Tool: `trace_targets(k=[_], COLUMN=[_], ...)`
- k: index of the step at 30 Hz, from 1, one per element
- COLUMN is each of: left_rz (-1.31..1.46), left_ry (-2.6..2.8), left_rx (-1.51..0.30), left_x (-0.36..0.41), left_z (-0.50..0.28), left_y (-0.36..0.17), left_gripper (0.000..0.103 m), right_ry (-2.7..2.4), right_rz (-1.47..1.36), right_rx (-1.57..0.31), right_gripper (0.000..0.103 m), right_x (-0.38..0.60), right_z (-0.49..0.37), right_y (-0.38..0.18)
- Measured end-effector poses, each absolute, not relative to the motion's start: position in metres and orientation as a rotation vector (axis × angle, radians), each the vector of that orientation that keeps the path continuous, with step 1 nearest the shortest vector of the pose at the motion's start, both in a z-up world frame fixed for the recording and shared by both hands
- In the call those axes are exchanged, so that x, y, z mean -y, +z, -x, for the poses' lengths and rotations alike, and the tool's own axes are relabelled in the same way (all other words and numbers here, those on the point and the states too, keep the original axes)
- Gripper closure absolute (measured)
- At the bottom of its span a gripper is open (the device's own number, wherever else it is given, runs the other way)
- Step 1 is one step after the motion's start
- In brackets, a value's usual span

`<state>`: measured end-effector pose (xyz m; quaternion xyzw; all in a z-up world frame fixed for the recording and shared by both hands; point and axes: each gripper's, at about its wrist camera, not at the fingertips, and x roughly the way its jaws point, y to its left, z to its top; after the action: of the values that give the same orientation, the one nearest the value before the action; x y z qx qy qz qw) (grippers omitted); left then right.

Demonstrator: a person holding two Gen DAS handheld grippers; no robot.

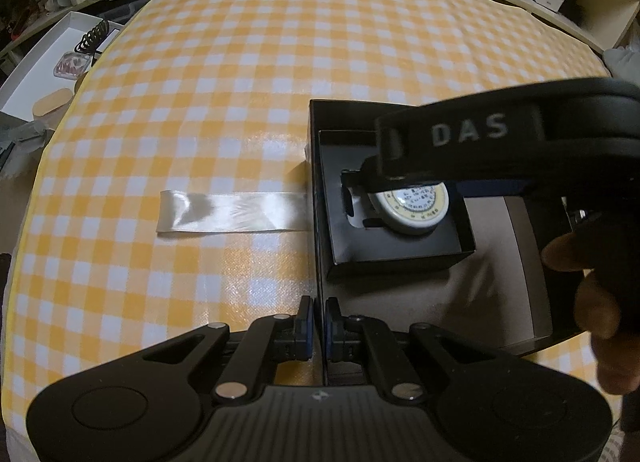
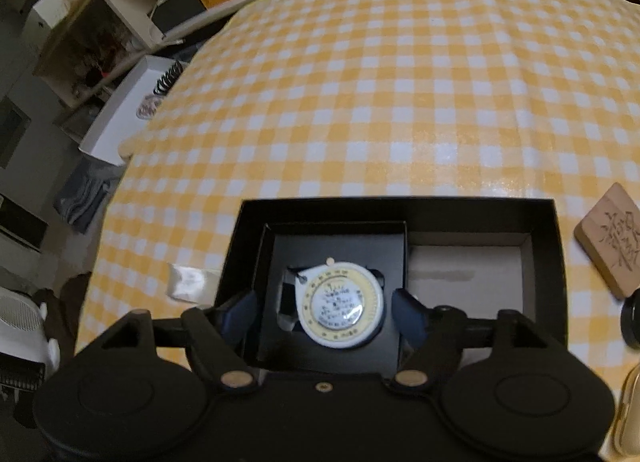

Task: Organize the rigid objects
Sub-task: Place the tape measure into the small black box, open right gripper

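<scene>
Round dial sits in the box

My right gripper (image 2: 324, 312) jaws gape empty around the cream-rimmed round glass-faced dial (image 2: 340, 305) inside the small black tray (image 2: 340, 236) within the large black cardboard box (image 2: 400, 206); left gripper (image 1: 319, 322) pinches that box's wall. Rigid, slippery, fragile: grip its rim.

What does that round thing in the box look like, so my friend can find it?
Find the big black box on the yellow checked tablecloth. Its left side holds a smaller black box, and the round thing lies inside: a white disc with a yellow ring and tiny print, the only pale object there.
</scene>
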<state>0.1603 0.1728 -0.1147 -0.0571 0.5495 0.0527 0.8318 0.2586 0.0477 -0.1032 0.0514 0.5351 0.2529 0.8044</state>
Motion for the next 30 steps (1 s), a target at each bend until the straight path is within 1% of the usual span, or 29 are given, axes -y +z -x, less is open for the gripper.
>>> trace_targets(k=[4,12,22,27,30], left_rz=[0.122,0.12,0.111,0.104,0.1], left_ry=[0.111,0.112,0.113,0.114,0.115], left_rx=[-1.165,-1.165,-1.165,-1.167,-1.168], left_x=[-0.173,-0.173,-0.172,-0.171,-0.171], left_z=[-0.16,-0.16,-0.16,-0.16,-0.16], left_y=[-0.115,-0.114,-0.114,-0.113,-0.113], left_gripper=[0.097,0.096,0.097,0.097,0.097], right_ry=[0.573,0.639,0.684,0.662,0.625], right_rz=[-0.114,-0.108,-0.068,-0.066,-0.046], right_rx=[-1.145,-1.126,-1.018,-0.928,-0.872], right_gripper=[0.027,0.019,0.013,0.003,0.0], right_x=[-0.04,-0.023,0.03,0.065,0.087], right_z=[-0.255,-0.244,-0.225,-0.219,-0.219], right_y=[-0.094,-0.069,-0.021,-0.005,-0.001])
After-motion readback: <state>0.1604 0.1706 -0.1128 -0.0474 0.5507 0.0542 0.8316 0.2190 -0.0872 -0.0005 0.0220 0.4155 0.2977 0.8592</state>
